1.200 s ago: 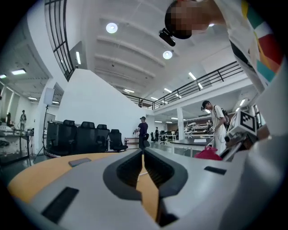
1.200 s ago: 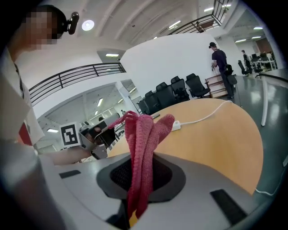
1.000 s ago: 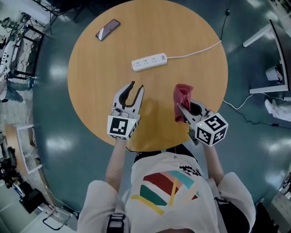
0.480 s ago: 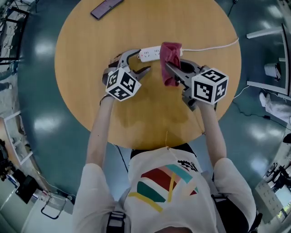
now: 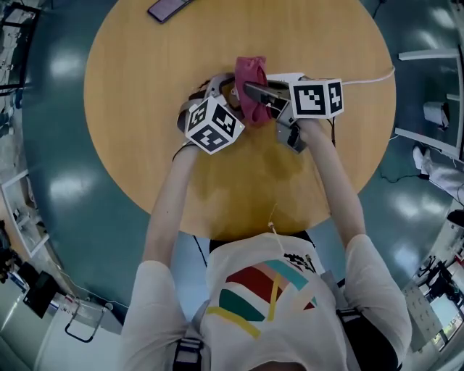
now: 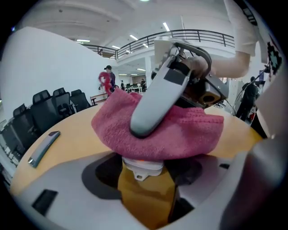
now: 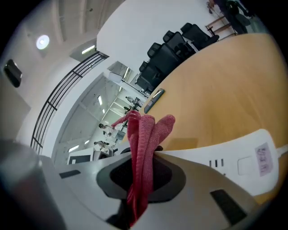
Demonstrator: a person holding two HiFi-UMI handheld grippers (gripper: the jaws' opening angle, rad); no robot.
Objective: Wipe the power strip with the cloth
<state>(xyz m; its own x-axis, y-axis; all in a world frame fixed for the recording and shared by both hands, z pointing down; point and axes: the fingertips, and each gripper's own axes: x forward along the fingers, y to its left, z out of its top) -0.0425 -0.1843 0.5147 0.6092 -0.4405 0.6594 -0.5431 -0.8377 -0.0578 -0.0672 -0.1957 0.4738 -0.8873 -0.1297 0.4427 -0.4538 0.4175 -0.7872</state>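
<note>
The white power strip [image 5: 284, 77] lies across the middle of the round table, mostly covered by both grippers. My right gripper [image 5: 254, 93] is shut on the pink cloth [image 5: 250, 72] and holds it down on the strip's top. In the left gripper view the cloth [image 6: 189, 134] drapes over the strip's end [image 6: 143, 167], with a right finger [image 6: 153, 103] resting on it. My left gripper [image 6: 144, 179] stands wide open, its jaws on either side of that end. The right gripper view shows the cloth [image 7: 141, 148] pinched between the jaws beside the strip [image 7: 234, 157].
A dark phone [image 5: 167, 7] lies at the table's far left. The strip's white cable [image 5: 366, 77] runs off the right edge. The wooden table [image 5: 246, 188] stands on a teal floor, with office chairs [image 6: 49, 105] beyond it.
Both grippers have moved forward from the near side of the table to the power strip. The cloth now rests on the strip, and the left jaws have spread around its end.
</note>
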